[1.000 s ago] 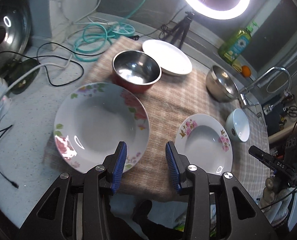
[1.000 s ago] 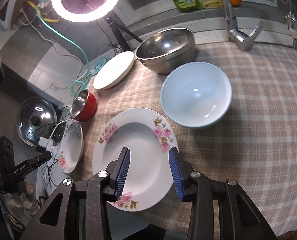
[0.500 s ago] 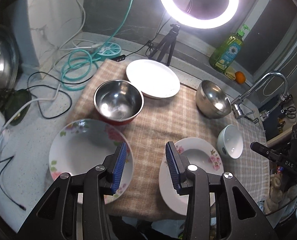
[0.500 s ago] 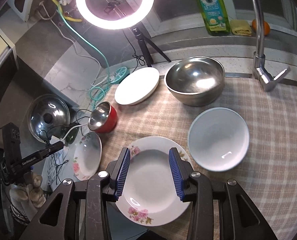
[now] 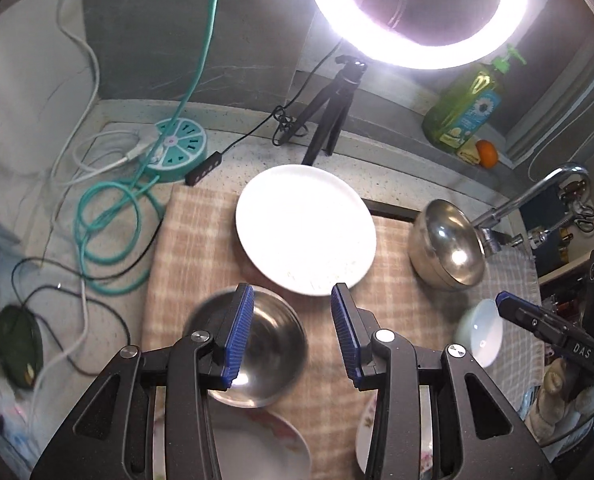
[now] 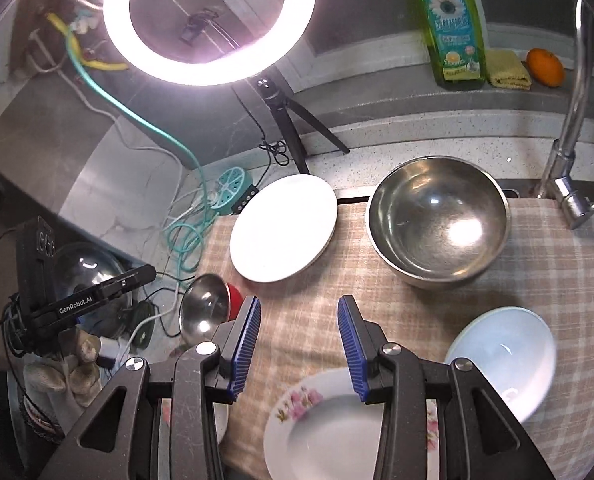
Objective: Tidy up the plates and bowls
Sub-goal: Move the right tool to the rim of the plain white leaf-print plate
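Observation:
On a checked cloth (image 5: 393,312) lie a plain white plate (image 5: 305,228), a large steel bowl (image 5: 447,254), a red steel-lined bowl (image 5: 273,344), a pale blue bowl (image 5: 481,334) and two flowered plates (image 5: 261,448) (image 6: 329,432). My left gripper (image 5: 288,334) is open and empty, raised above the red bowl. My right gripper (image 6: 299,342) is open and empty, raised above the flowered plate, with the white plate (image 6: 283,234), steel bowl (image 6: 437,220), red bowl (image 6: 209,312) and blue bowl (image 6: 501,354) ahead.
A ring light on a tripod (image 5: 413,12) stands behind the cloth. A faucet (image 6: 569,152) is at the right. A green soap bottle (image 6: 453,24) and an orange (image 6: 545,66) sit on the ledge. Cables and a teal power hub (image 5: 177,148) lie at left.
Both grippers have risen and tilted up toward the back wall. The plates have slid down to the bottom of both views. Both stay open and empty.

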The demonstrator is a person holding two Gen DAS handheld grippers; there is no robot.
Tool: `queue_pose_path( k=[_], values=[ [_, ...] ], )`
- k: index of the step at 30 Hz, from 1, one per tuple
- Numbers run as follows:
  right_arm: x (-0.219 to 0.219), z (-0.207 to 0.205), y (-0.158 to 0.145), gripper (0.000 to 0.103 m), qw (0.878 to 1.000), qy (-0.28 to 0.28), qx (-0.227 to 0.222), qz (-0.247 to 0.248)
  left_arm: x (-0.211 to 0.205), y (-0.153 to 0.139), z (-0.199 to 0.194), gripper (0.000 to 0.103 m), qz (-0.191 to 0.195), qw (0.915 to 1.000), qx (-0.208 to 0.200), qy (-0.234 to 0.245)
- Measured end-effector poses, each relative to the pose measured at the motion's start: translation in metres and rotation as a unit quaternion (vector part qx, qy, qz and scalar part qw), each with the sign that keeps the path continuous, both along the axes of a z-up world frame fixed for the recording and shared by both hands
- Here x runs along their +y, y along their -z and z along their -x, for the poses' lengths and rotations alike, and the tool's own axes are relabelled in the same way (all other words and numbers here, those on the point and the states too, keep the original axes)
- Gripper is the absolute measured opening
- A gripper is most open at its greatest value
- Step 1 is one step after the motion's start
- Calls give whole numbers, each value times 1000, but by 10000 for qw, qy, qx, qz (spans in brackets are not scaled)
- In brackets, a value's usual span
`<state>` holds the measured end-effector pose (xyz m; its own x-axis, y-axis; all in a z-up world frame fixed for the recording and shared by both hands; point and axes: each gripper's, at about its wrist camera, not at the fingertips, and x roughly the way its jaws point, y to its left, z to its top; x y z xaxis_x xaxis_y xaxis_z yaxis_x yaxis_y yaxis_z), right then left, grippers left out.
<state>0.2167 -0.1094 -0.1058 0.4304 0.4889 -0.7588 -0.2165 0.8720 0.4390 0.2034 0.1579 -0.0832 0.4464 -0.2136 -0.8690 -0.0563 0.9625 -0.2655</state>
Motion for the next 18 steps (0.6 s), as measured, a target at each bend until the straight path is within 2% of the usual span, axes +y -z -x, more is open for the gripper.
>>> queue_pose_path(
  k=[2, 7, 12, 18],
  values=[
    [8, -13, 9, 37, 9999, 90, 138, 17, 3, 10, -18, 39, 94, 9998, 148, 76],
    [28, -48, 38, 37, 9980, 273, 571, -2, 10, 39, -58, 39, -96, 9986, 447, 272],
    [40, -72, 64, 37, 9951, 459, 879, 41, 21, 69, -89, 39, 3, 9961, 813, 354],
    [53, -90, 84, 36, 9919, 618, 1104, 145, 32, 88, -111, 39, -60, 9948, 954, 348]
  ],
)
